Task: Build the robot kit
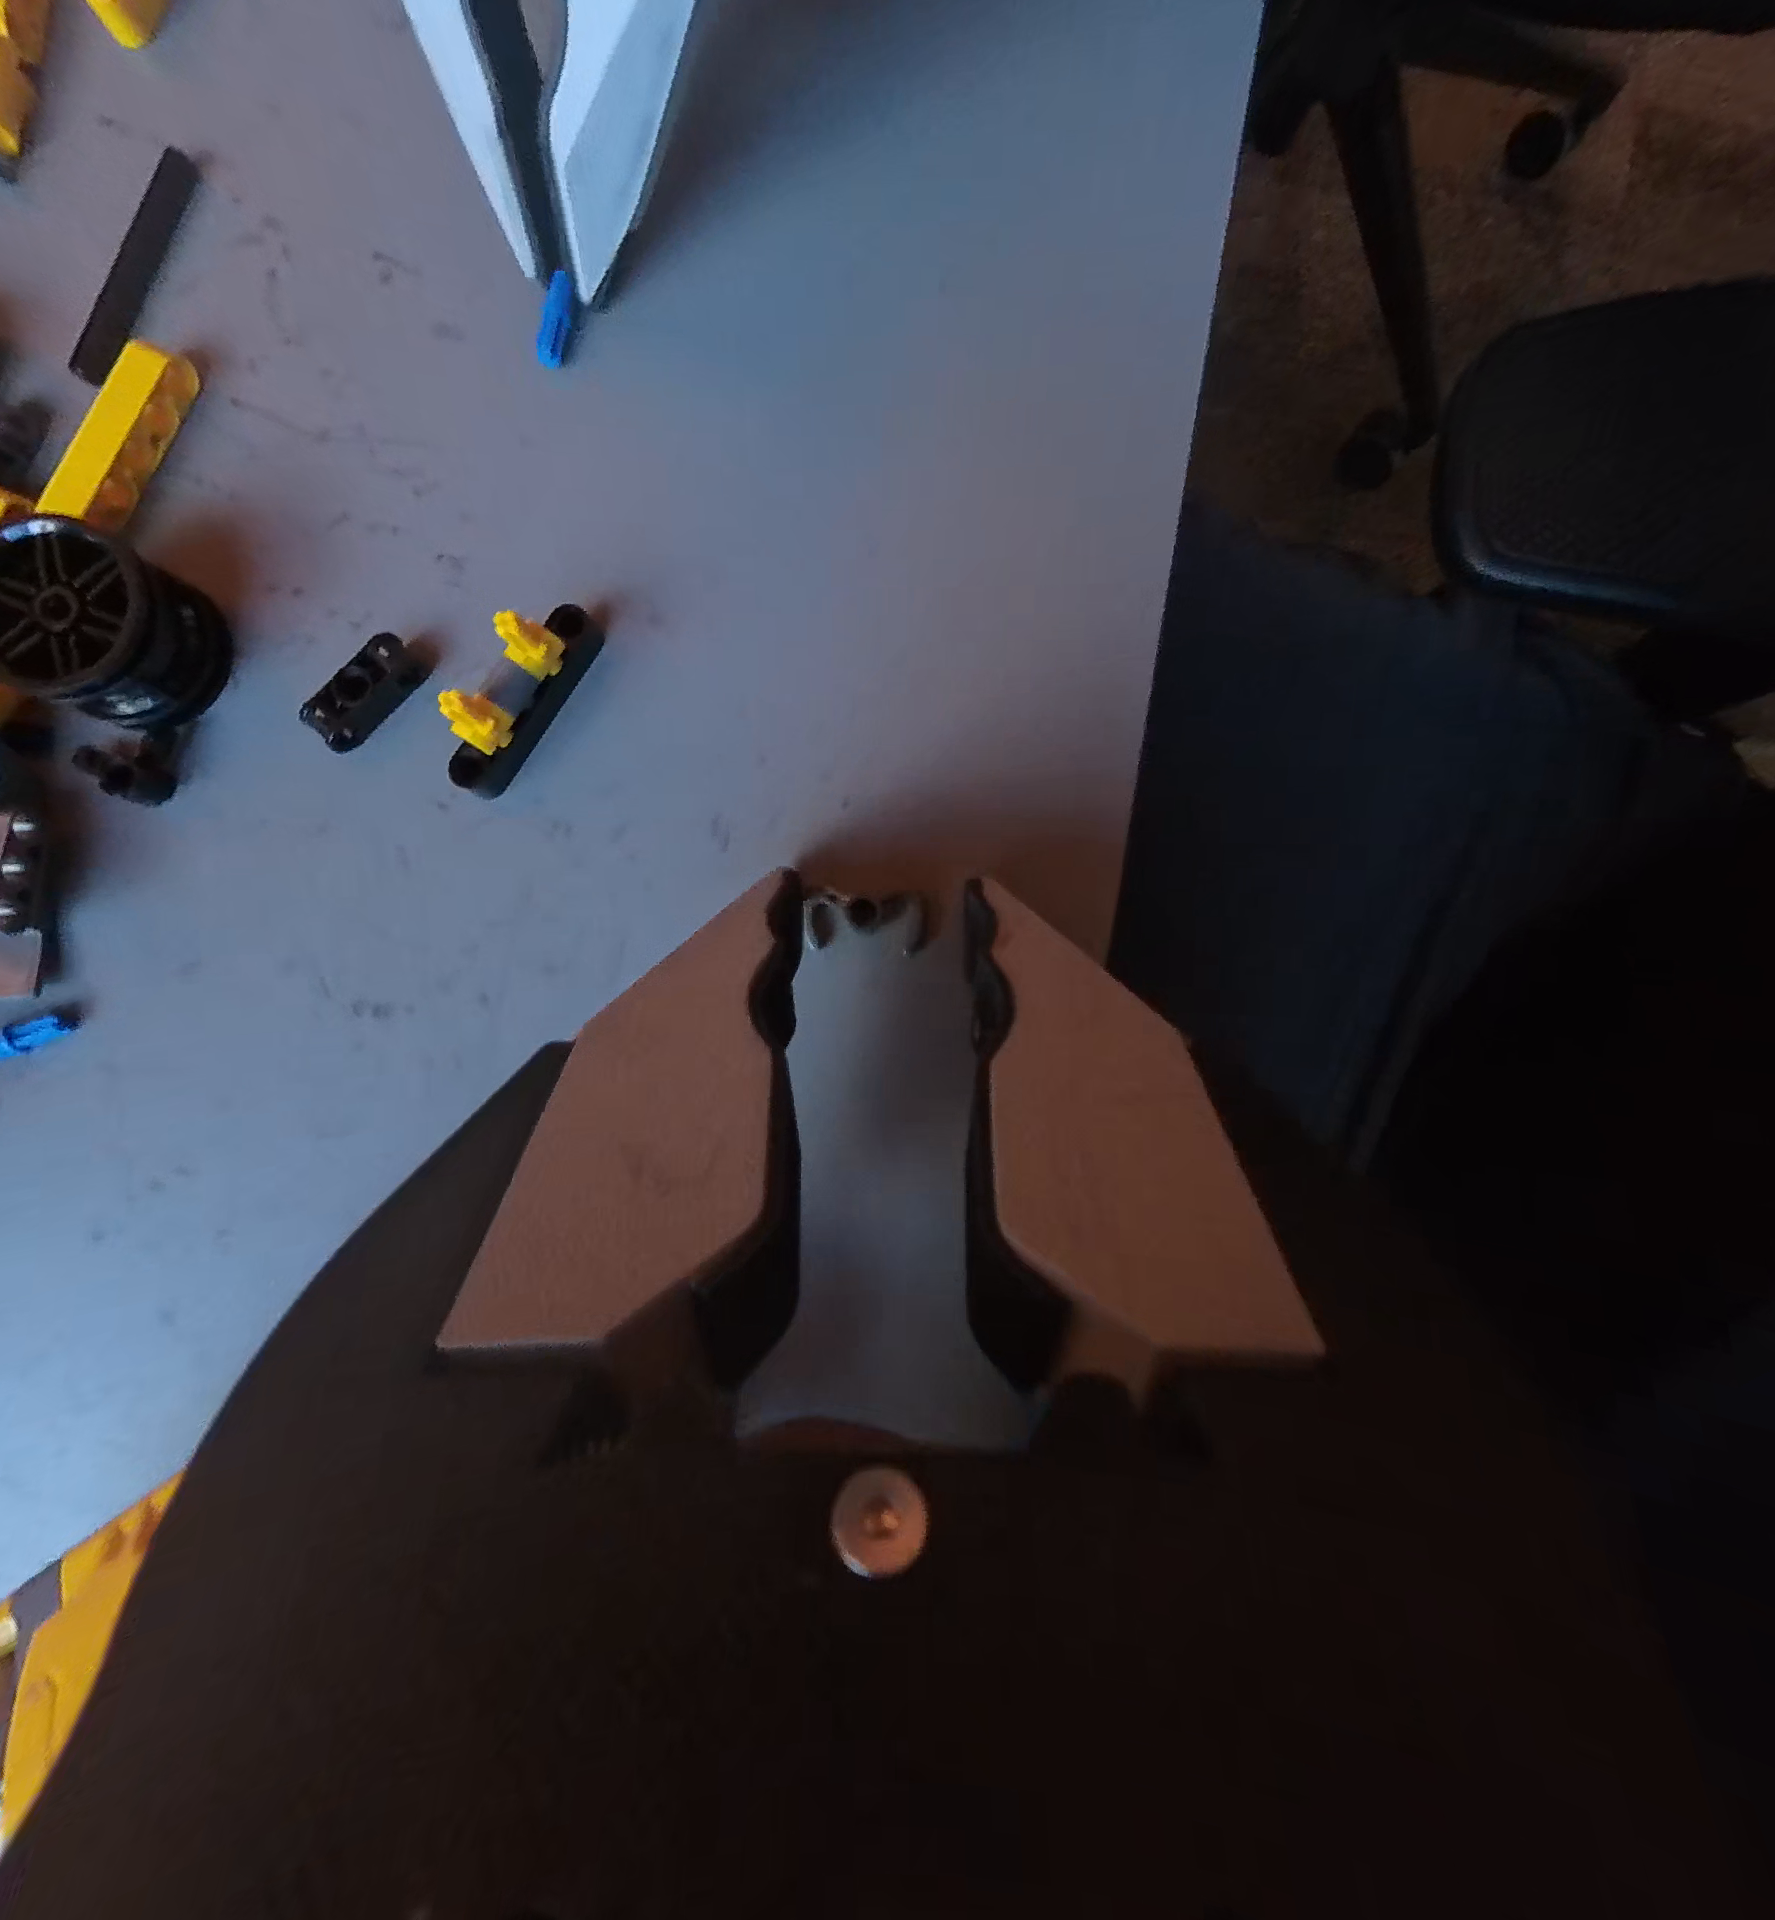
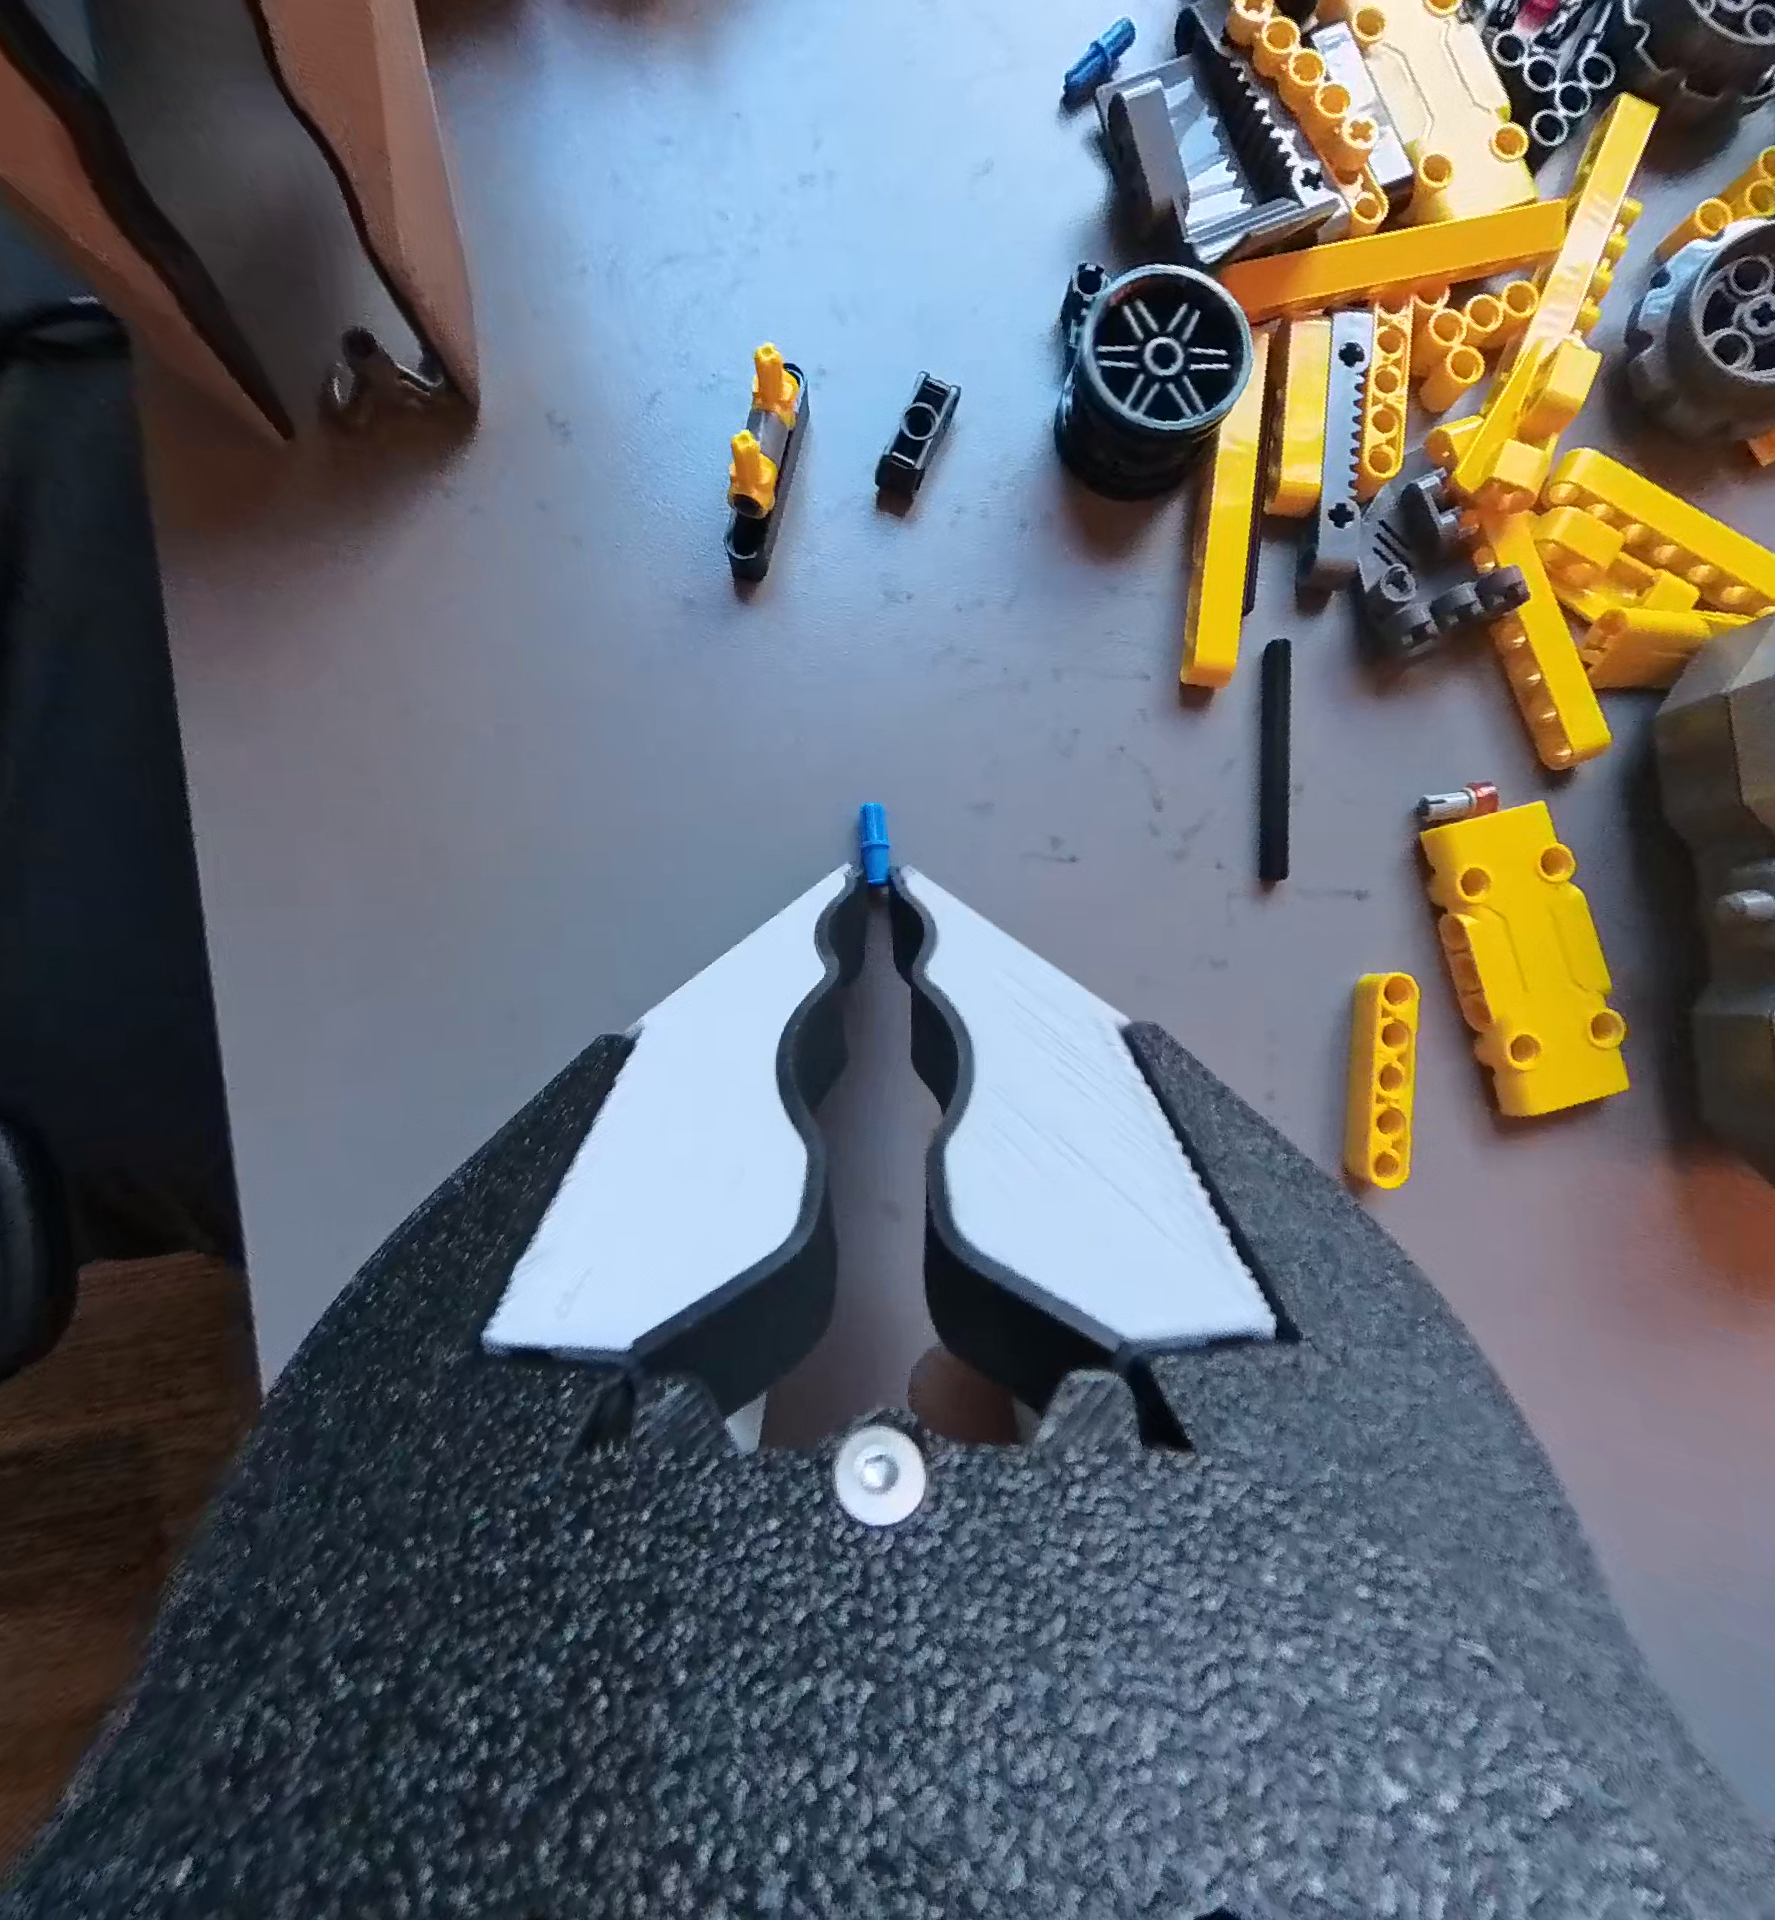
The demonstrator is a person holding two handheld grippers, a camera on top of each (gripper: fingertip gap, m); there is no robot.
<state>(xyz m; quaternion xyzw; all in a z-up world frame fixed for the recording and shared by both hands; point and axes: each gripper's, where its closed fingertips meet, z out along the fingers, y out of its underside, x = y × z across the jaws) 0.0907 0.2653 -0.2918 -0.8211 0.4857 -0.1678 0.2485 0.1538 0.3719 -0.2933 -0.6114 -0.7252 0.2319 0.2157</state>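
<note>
My right gripper, with white fingers, is shut on a small blue pin that sticks out past its tips, low over the grey table. The left wrist view shows that gripper at the top with the pin. My left gripper, with brown fingers, is open near the table's edge. A small grey piece lies between its tips against the left pad, with a gap to the right pad. The right wrist view shows it at the top left.
A black beam with two yellow pins and a small black piece lie mid-table. A black wheel, a pile of yellow beams, a black axle and a yellow panel lie right. An office chair stands beyond the table edge.
</note>
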